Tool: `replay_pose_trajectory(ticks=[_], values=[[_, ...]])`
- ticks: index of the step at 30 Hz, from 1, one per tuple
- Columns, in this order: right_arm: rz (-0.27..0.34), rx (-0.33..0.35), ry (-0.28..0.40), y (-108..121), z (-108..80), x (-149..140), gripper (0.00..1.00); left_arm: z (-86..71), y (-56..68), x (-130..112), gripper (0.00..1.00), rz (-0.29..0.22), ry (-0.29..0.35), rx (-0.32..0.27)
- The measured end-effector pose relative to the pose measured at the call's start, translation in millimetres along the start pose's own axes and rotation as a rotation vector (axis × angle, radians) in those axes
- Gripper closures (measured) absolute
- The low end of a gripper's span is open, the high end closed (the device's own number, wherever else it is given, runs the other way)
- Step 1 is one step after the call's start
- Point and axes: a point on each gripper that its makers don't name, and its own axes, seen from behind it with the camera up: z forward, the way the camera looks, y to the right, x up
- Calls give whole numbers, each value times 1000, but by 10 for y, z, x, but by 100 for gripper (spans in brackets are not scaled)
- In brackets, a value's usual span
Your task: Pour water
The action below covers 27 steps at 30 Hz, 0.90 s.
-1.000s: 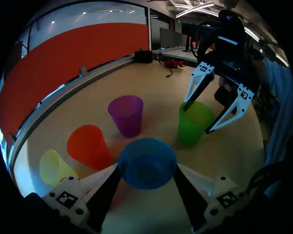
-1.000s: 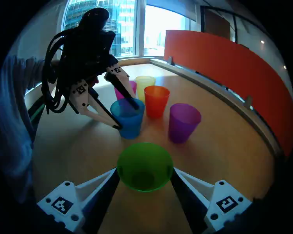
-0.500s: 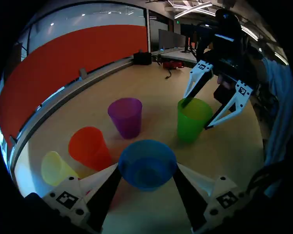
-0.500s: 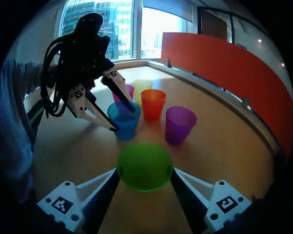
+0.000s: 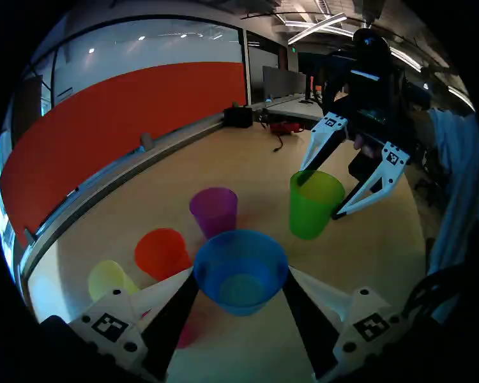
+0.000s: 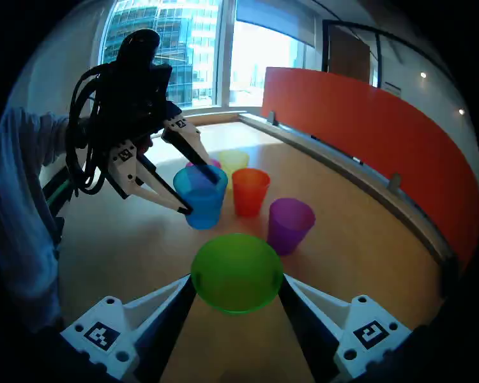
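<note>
Our left tongs (image 5: 238,285) are clenched on the blue cup (image 5: 241,265), one finger pressing each side of its wall just under the rim. Our right tongs (image 6: 237,279) grasp the green cup (image 6: 237,271) the same way. Both cups stand upright and open to us. A paler disc lies at the bottom of the blue cup; we cannot tell whether it is water. The inside of the green cup is too dark to judge.

From the right gripper view, the blue cup's base is close to the table (image 6: 342,236), but we cannot say whether it touches. The green cup's lower part is hidden by its own rim.

Just beyond the blue cup stand a purple cup (image 5: 214,210), an orange cup (image 5: 161,252) and a yellow cup (image 5: 108,279), the last partly cut off by our left finger. A pink cup (image 6: 197,165) is mostly hidden behind the blue one.

A sleeve (image 6: 22,210) shows behind the left tongs, the hand lost among dark cables. Farther out runs a red wall panel (image 5: 112,121).
</note>
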Motion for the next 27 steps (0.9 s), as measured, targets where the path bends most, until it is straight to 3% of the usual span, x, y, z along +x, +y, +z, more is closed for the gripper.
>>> replay_pose_trajectory(ticks=[27], values=[[16,-88,238,-81,-455,888,8,-702,-177,574,14,-13,176,112]])
